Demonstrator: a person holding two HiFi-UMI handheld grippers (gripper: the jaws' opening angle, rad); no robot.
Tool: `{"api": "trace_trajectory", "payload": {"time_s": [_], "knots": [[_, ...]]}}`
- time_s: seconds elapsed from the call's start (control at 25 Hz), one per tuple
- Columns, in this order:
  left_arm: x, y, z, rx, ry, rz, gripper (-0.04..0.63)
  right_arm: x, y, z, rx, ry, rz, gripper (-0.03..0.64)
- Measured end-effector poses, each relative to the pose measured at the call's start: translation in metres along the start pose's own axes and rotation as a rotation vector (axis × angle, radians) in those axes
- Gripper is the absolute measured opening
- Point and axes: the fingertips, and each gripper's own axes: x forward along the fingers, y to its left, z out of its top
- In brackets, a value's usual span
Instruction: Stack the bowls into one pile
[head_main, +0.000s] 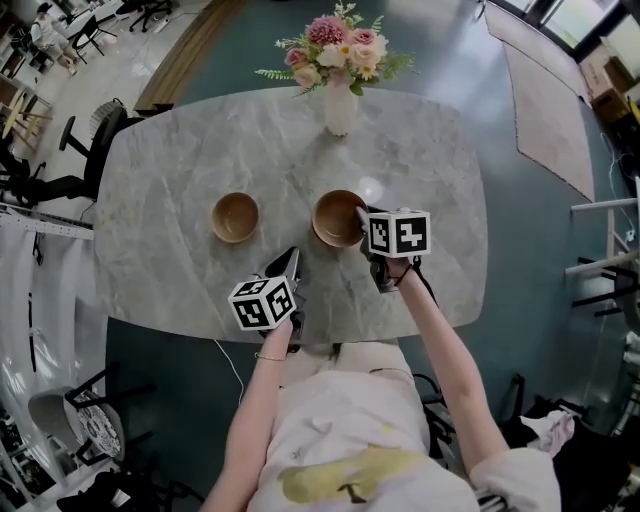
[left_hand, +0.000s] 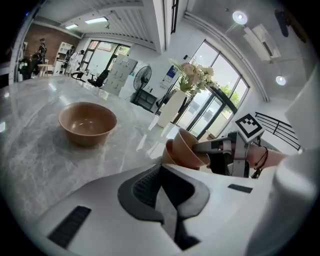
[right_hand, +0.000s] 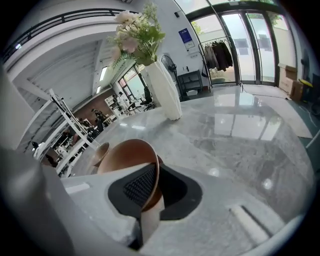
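Pinching the rim of a tilted brown bowl (right_hand: 125, 157), right hand-held gripper (right_hand: 156, 192); left hand-held gripper (left_hand: 162, 190) closed, empty.

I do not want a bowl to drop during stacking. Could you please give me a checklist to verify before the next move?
1. Right hand-held gripper shut on the rim of the tilted brown bowl: ok.
2. Second brown bowl upright and empty on the marble table: ok.
3. Table between the two bowls free of things: ok.
4. Left hand-held gripper empty, jaws together, nearer the table's edge than the bowls: ok.
5. Flower vase apart from both bowls: ok.
6. Whether another bowl sits under the held one: cannot tell.
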Motion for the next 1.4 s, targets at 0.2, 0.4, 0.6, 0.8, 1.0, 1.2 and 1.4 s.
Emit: {"api": "trace_trajectory", "payload": {"time_s": [0.2,0.4,0.6,0.8,1.0,1.2,1.4], "knots": [[-0.002,0.008,-0.001,-0.005,0.002,0.002,0.000,0.011,0.005,-0.004,-0.081,0.018,-0.041,0.021],[-0.007,0.013,-0.002,-0.020,-0.002,0.007,0.000,0.014,0.008,-0.004,-0.129,0.015,-0.081,0.021],[-0.008,0.014,-0.002,-0.023,-0.001,0.002,0.000,0.012,0.006,-0.001,-0.168,0.013,-0.126,0.021],[-0.008,0.014,-0.001,-0.025,-0.005,-0.001,0.000,0.012,0.010,-0.002,-0.200,0.014,-0.129,0.023],[-0.008,0.012,0.000,-0.026,-0.011,-0.013,0.000,0.010,0.014,-0.005,-0.213,0.013,-0.120,0.052],[-0.008,0.011,0.002,-0.024,-0.017,-0.023,0.000,0.005,0.012,-0.005,-0.218,-0.001,-0.151,0.091],[-0.013,0.011,0.005,-0.017,-0.024,-0.038,0.000,-0.005,0.012,-0.004,-0.204,-0.042,-0.176,0.126]]}}
